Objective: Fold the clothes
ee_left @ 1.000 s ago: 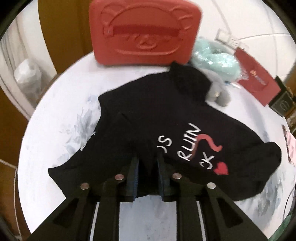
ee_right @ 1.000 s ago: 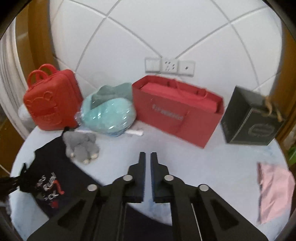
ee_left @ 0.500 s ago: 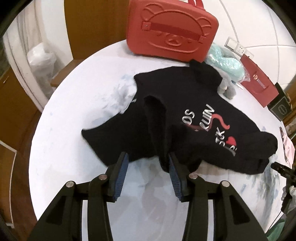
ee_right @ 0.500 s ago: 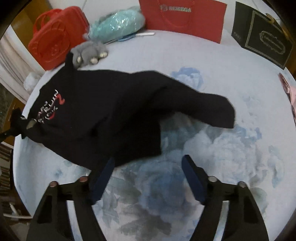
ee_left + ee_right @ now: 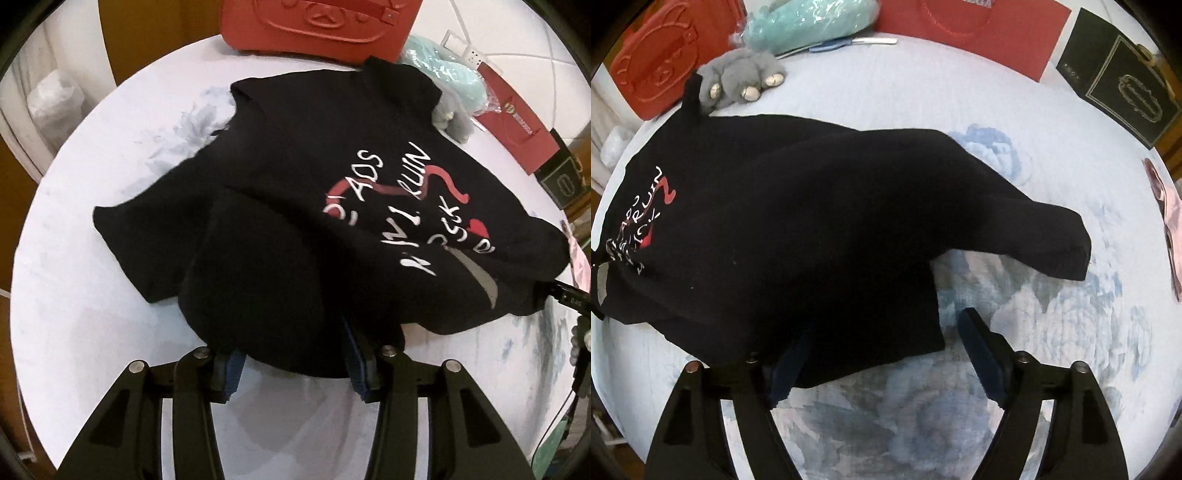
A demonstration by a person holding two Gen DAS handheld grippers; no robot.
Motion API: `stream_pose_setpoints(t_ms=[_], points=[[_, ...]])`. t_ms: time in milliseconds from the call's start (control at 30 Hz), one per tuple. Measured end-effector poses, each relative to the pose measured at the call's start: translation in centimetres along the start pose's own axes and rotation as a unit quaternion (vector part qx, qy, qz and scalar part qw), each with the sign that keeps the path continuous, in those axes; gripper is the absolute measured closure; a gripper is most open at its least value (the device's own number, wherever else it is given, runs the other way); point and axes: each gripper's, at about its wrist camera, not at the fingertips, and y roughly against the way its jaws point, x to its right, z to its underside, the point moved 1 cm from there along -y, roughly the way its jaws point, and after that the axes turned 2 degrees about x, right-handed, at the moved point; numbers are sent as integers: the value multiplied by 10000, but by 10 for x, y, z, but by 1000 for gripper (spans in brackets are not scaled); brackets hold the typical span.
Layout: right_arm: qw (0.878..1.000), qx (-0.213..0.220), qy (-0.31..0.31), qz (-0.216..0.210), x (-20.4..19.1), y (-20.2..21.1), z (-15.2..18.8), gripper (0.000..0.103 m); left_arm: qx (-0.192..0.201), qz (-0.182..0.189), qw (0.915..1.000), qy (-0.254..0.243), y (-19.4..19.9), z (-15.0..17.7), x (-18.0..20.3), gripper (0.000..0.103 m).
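One black T-shirt [image 5: 303, 192] lies rumpled on the round desk [image 5: 85, 332], covering its middle and left part in the right wrist view, white and red lettering [image 5: 399, 206] up and creased. One sleeve [image 5: 1045, 236] sticks out to the right in the right wrist view, its cuff resting on the floral cloth; the other sleeve [image 5: 122, 236] spreads left in the left wrist view. Left gripper [image 5: 295, 354] points down at the near hem, fingers [image 5: 231, 373] parted and not clamping; a bulge of fabric lies over and between them, loose. Right gripper [image 5: 886, 354] is at the opposite hem, jaws opening wide: one finger [image 5: 982, 350] bare over the cloth, the other half under the shirt edge, nothing gripped. Open room: bare desk near both grippers and a wide clear stretch right of the sleeve in the right wrist view. Far edge is crowded: one red bear case [image 5: 317, 26], one grey plush toy [image 5: 738, 81] touching the shirt collar, one teal bagged bundle [image 5: 809, 22], one red paper bag [image 5: 975, 33], one black gift box [image 5: 1123, 92]. One pink item [image 5: 1169, 206] sits at the right rim, apart from the shirt.
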Motion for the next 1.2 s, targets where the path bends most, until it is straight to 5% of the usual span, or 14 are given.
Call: stream_pose_setpoints(t_ms=[67,133,167,200,300,333,367,567,800,933,1200], points=[[10000,-57,-7,58,2,1,-1,33,104,63,9999,-109,10,2,3,57],[9999,-52,-121,-67,3,8,-1,62,195,105,9996,-195,18,2,6,56],[9995,-57,-159,-266,3,10,-1,87,216,105,9995,-204,17,-1,7,56],[9990,-77,-178,-402,1,9,-1,93,236,105,9994,-213,16,-4,8,56],[9995,-38,2,-324,-5,9,-5,96,215,51,9995,-222,8,-12,13,61],[9995,-35,23,-325,-6,9,-6,97,170,9,9996,-217,2,-15,15,72],[9995,-25,29,-301,-6,12,-6,97,125,-32,9997,-213,-3,-17,17,101],[9958,815,-249,-325,19,79,18,98,461,22,9975,-527,31,-18,43,101],[9780,1782,-946,-537,63,201,104,98,934,336,9918,-808,120,10,63,101],[9809,1360,-1243,-628,79,204,156,98,562,325,9940,-884,122,36,69,101],[9743,-231,-1989,-1036,107,144,256,95,-528,26,9955,-781,76,68,67,100]])
